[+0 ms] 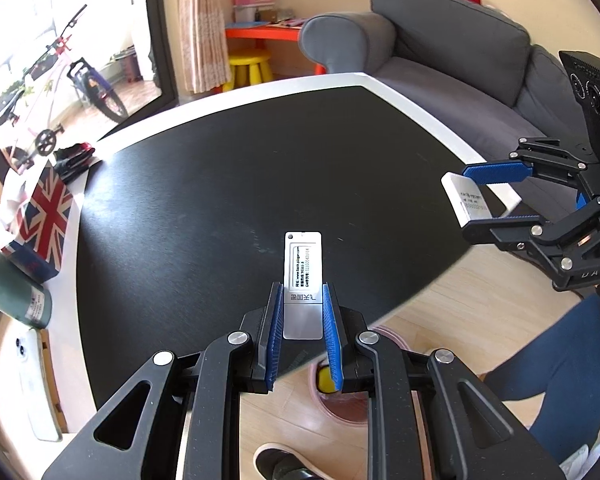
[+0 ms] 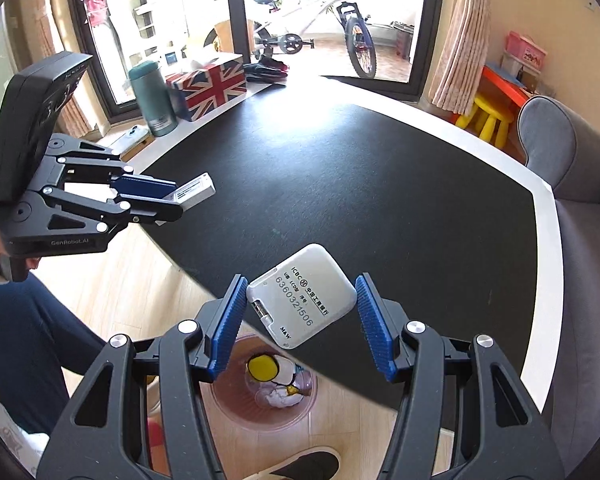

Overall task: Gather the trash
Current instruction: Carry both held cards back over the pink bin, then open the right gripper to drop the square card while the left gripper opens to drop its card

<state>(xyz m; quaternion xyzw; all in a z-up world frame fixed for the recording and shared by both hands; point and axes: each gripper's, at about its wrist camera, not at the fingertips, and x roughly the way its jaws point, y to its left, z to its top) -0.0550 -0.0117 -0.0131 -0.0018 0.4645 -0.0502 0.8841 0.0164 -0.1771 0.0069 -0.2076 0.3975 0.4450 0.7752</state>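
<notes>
While both tools hang over the near edge of the table, the scene reads like this:

Left tool [image 1: 302, 320]: its blue pads are pressed on a narrow white stick device [image 1: 303, 272] with printed text. The device stands out forward between the pads, above the black table top.

Left tool, pose: it points down at a steep slant toward the table [image 1: 240, 184]. In the right wrist view the same tool [image 2: 176, 200] comes in from the left side, its fingers lying nearly flat, one above the other, with the stick device [image 2: 194, 192] sticking out from them.

Right tool [image 2: 302, 320]: the jaws stand about half wide and clamp a flat square grey-white device [image 2: 302, 296] by two opposite corners. It is turned diagonal, with a printed number on its face.

Right tool, pose: it also points down at a slant. In the left wrist view it [image 1: 484, 196] enters from the right, over the corner of the table, with the square device [image 1: 466, 200] seen edge-on between the pads.

Bin [image 2: 264, 392]: a pinkish round bin stands on the wooden floor just below the table edge, under both tools, with a yellow and white thing inside.

Person: a leg in dark blue trousers [image 2: 32, 340] and a dark shoe [image 2: 308, 464] are beside the bin.

Far side of table: a flag-pattern tissue box [image 2: 208, 88] and a green bottle [image 2: 154, 96].
</notes>
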